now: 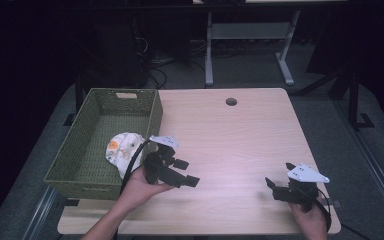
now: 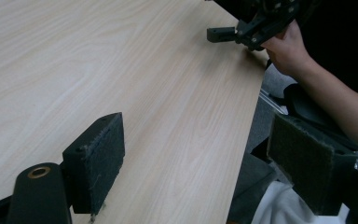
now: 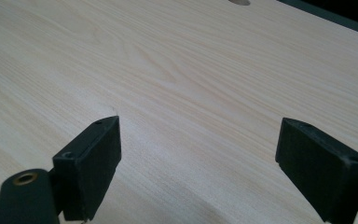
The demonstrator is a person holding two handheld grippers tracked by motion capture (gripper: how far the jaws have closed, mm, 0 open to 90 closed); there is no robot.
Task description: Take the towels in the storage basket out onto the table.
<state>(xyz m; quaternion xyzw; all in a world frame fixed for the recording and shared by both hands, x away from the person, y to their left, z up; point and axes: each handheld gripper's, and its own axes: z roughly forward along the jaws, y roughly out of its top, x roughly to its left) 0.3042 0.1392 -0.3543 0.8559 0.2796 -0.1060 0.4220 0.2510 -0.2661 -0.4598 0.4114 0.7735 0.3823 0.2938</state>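
Surface (image 1: 240, 135): pale wood, with a round hole (image 1: 231, 101) near its far edge.

Basket (image 1: 152, 117): green, perforated, at the left edge; holds a white printed cloth (image 1: 120, 147) in its near right corner.

Left gripper (image 1: 186, 172): held just right of the basket, near the cloth; jaws spread wide, nothing between them.

Right gripper (image 1: 279, 182): at the near right corner, well apart from the basket; jaws spread wide, bare surface between them.

Background: table legs (image 1: 209, 50) and cables on the floor beyond the far edge.
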